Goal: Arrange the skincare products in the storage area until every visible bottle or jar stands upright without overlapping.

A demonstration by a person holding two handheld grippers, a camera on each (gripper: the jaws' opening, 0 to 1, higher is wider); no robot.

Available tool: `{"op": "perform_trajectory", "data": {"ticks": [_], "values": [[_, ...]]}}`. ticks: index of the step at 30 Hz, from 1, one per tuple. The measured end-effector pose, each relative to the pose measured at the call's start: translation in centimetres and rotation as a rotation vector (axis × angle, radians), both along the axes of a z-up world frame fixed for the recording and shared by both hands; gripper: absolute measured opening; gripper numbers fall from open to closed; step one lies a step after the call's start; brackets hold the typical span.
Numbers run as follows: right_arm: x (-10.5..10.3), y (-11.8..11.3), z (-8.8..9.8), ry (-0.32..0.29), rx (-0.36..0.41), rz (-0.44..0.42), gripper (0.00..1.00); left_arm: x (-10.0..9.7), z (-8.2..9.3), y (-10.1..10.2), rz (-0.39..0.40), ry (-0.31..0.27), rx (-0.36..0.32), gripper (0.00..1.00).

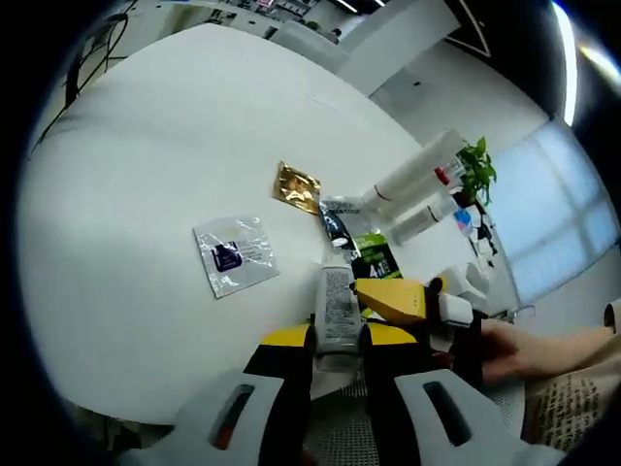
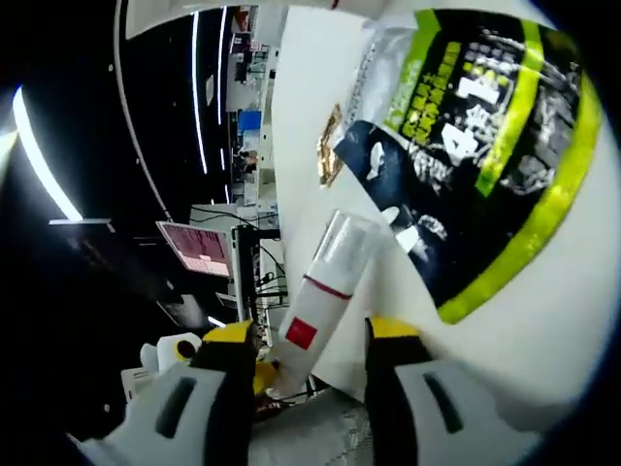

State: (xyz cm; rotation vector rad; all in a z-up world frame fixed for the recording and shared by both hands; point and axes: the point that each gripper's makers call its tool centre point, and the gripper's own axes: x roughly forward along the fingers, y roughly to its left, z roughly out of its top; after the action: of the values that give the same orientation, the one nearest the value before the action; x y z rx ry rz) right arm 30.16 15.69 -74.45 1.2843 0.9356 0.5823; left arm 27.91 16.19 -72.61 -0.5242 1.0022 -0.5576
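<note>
Your left gripper [image 1: 340, 361] clamps a small white labelled bottle [image 1: 337, 309], your right gripper [image 2: 310, 374] brackets a white red-labelled tube [image 2: 320, 309], grip uncertain; I judge standing them upright comes next.

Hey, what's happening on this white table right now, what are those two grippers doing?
A person is sorting skincare items on a white table with two handheld grippers. The left gripper is shut on a small white tube. The right gripper has a white bottle with a red label between its fingers; whether it is clamped is unclear. A black-and-green packet, a gold sachet and a clear sachet lie flat nearby.
</note>
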Motion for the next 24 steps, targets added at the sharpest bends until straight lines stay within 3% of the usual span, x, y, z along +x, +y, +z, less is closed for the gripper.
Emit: {"op": "perform_trajectory", "data": {"ticks": [2, 5, 8, 12, 19, 24], "values": [[0.5, -0.5, -0.1, 0.016, 0.004, -0.025, 0.28, -0.2, 0.0, -0.2, -0.007, -0.002, -0.002, 0.16], [0.2, -0.5, 0.6, -0.027, -0.011, -0.006, 0.27, -0.3, 0.3, -0.5, -0.013, -0.006, -0.013, 0.16], [0.6, -1.1, 0.9, -0.03, -0.009, -0.009, 0.26, -0.4, 0.6, -1.0, -0.051, -0.028, -0.011, 0.17], [1.6, -2.1, 2.4, -0.16, -0.075, 0.004, 0.26, -0.2, 1.8, -1.7, -0.094, -0.086, 0.002, 0.17], [2.6, -2.8, 7.5, -0.52, -0.251, 0.09, 0.25, 1.0, 4.3, -2.7, -0.213, -0.243, 0.126, 0.18], [1.7, -2.8, 10.7, -0.858, -0.445, 0.216, 0.23, 1.1, 5.5, -3.4, -0.332, -0.361, 0.234, 0.2]]}}
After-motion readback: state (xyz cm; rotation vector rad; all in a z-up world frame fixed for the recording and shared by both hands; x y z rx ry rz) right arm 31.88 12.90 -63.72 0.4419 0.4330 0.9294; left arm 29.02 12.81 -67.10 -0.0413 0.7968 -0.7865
